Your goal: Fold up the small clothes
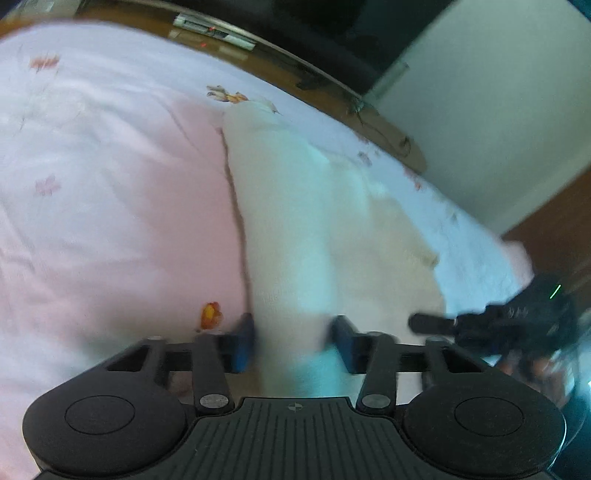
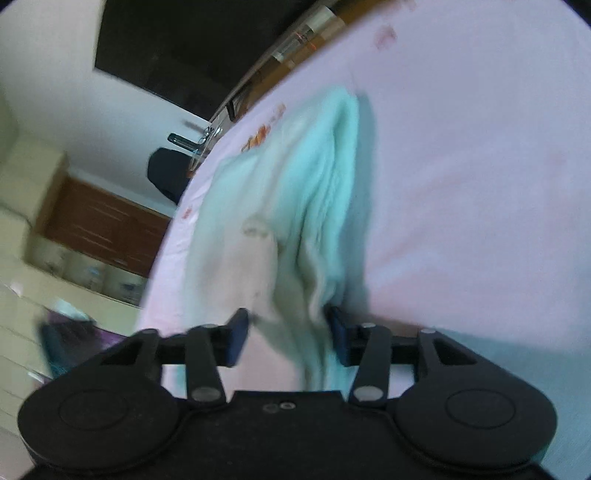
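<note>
A small pale garment [image 1: 295,206], white with a mint tint, lies stretched over a pink floral bedsheet [image 1: 110,221]. A thick fold of it runs straight back between the blue pads of my left gripper [image 1: 293,339], which is shut on it. In the right wrist view the same garment [image 2: 314,192] bunches into long folds. Its near end passes between the pads of my right gripper [image 2: 288,336], shut on the cloth. The right gripper [image 1: 436,325] also shows as a dark, blurred shape at the garment's right edge in the left wrist view.
The bed's wooden edge [image 1: 295,70] curves along the far side, with small items [image 1: 214,31] lying on it. Past it stand a white wall [image 1: 498,110], a dark screen [image 2: 177,48] and a brown cabinet [image 2: 103,229]. Both views are motion-blurred.
</note>
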`<action>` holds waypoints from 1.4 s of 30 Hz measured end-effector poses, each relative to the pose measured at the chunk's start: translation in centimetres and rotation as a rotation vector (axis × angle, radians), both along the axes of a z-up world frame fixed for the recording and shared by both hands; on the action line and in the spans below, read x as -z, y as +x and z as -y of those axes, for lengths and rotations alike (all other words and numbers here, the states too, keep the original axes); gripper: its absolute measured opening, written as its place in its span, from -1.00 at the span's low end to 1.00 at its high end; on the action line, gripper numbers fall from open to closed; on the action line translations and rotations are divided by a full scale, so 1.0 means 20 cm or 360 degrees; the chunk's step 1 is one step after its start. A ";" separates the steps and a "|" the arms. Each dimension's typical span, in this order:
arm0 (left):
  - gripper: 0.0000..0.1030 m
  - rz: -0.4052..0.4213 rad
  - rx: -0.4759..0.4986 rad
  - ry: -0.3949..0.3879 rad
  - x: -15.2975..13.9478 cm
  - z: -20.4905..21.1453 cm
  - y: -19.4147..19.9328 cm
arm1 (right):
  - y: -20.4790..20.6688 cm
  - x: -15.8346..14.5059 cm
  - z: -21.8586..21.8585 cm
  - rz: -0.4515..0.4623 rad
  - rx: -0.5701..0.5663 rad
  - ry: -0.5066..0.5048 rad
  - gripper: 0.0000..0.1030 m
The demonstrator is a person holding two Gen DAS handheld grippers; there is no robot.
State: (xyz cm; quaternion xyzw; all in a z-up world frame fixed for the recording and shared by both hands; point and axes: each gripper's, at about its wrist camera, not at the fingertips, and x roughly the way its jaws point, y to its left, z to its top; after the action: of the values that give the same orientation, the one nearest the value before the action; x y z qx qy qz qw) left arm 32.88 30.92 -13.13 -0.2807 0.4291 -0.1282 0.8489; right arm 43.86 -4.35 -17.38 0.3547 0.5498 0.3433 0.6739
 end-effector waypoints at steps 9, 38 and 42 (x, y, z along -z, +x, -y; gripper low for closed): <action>-0.24 0.0165 -0.0244 0.0323 -0.13 -0.06 -0.07 | -0.18 -0.12 0.13 0.0173 0.0175 -0.0239 -0.51; 1.00 0.0334 -0.0417 0.0963 -0.34 0.52 -0.94 | -1.06 -0.56 -0.03 0.1058 0.0252 -0.1102 0.47; 1.00 0.0455 -0.0367 0.1097 -0.50 0.67 -1.07 | -1.21 -0.69 -0.01 0.1143 0.0252 -0.1129 0.47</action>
State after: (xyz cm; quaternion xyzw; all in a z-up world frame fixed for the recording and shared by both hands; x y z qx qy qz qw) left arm 11.58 17.55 -3.23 -0.0048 0.2902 0.0818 0.9534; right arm 19.65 -4.17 -3.66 0.0045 0.3378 0.1838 0.9231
